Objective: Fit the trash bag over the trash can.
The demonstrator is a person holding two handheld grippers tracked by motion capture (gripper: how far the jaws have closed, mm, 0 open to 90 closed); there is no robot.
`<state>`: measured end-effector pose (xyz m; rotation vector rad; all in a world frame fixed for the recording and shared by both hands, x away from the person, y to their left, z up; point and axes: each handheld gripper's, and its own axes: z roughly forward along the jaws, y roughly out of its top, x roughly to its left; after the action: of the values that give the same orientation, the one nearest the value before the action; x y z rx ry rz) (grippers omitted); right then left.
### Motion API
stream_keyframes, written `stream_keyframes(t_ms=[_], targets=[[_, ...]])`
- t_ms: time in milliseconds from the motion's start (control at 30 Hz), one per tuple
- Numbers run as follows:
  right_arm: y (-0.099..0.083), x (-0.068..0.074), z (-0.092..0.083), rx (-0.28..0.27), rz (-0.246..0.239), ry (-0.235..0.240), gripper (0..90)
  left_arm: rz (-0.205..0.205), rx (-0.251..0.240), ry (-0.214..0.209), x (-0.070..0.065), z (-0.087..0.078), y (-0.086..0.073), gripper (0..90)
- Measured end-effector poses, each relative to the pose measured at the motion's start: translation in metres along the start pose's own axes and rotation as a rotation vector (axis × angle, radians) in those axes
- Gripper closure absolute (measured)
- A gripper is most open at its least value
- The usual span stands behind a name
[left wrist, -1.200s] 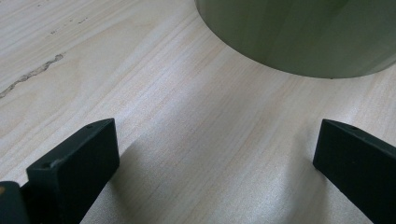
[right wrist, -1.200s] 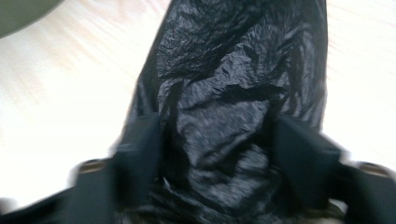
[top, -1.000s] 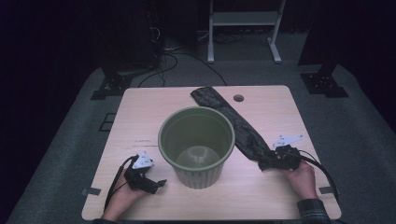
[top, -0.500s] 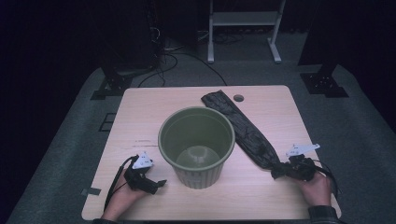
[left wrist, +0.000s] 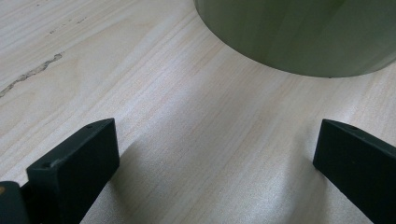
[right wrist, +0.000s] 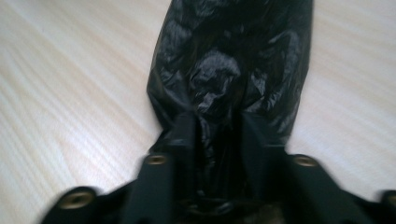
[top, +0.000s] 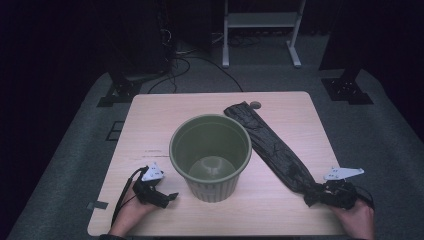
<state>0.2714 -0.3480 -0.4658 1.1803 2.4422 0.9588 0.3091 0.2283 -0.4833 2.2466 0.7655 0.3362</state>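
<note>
A pale wooden table (top: 165, 115) stood on grey carpet (top: 70, 165) in a dark room. Light fell on the tabletop, while the far side lay in near blackness. Beyond the table rose a white metal frame (top: 260, 20); black cables (top: 200, 62) trailed over the floor, and black stand bases (top: 117, 92) sat at both corners.

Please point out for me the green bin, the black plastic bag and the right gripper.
green bin (top: 210, 159): high view, on its inner wall.
black plastic bag (top: 272, 148): high view, on the middle of its long folded body.
right gripper (right wrist: 218, 135): right gripper view, between its two jaw tips, where the bag's end sits.
</note>
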Motion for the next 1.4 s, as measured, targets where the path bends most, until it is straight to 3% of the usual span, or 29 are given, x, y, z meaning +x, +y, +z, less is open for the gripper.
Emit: stream_keyframes(t_ms=[33, 133, 200, 267, 333, 567, 767, 967, 1233, 1400], targets=[[0.0, 0.0, 0.0, 0.0, 0.0, 0.0, 61.2, 0.0, 0.0, 0.0, 0.0, 0.0, 0.0, 0.0], [0.007, 0.0, -0.001, -0.025, 0.013, -0.021, 40.9, 0.0, 0.0, 0.0, 0.0, 0.0, 0.0, 0.0], [0.021, 0.0, 0.003, -0.042, 0.021, -0.049, 21.8, 0.0, 0.0, 0.0, 0.0, 0.0, 0.0, 0.0], [0.024, 0.001, 0.005, -0.047, 0.018, -0.059, 19.5, 0.0, 0.0, 0.0, 0.0, 0.0, 0.0, 0.0], [0.039, 0.001, 0.015, -0.049, -0.009, -0.065, 14.9, 0.0, 0.0, 0.0, 0.0, 0.0, 0.0, 0.0], [0.06, -0.001, 0.035, -0.053, -0.013, -0.036, 12.0, 0.0, 0.0, 0.0, 0.0, 0.0, 0.0, 0.0], [0.083, -0.006, 0.053, -0.039, -0.01, -0.037, 2.1, 0.0, 0.0, 0.0, 0.0, 0.0, 0.0, 0.0], [0.101, -0.007, 0.071, -0.003, -0.04, -0.038, 1.2, 0.0, 0.0, 0.0, 0.0, 0.0, 0.0, 0.0], [0.11, -0.015, 0.094, -0.012, -0.002, -0.049, 1.1, 0.0, 0.0, 0.0, 0.0, 0.0, 0.0, 0.0], [0.121, -0.013, 0.11, -0.01, -0.022, -0.035, 1.1, 0.0, 0.0, 0.0, 0.0, 0.0, 0.0, 0.0]])
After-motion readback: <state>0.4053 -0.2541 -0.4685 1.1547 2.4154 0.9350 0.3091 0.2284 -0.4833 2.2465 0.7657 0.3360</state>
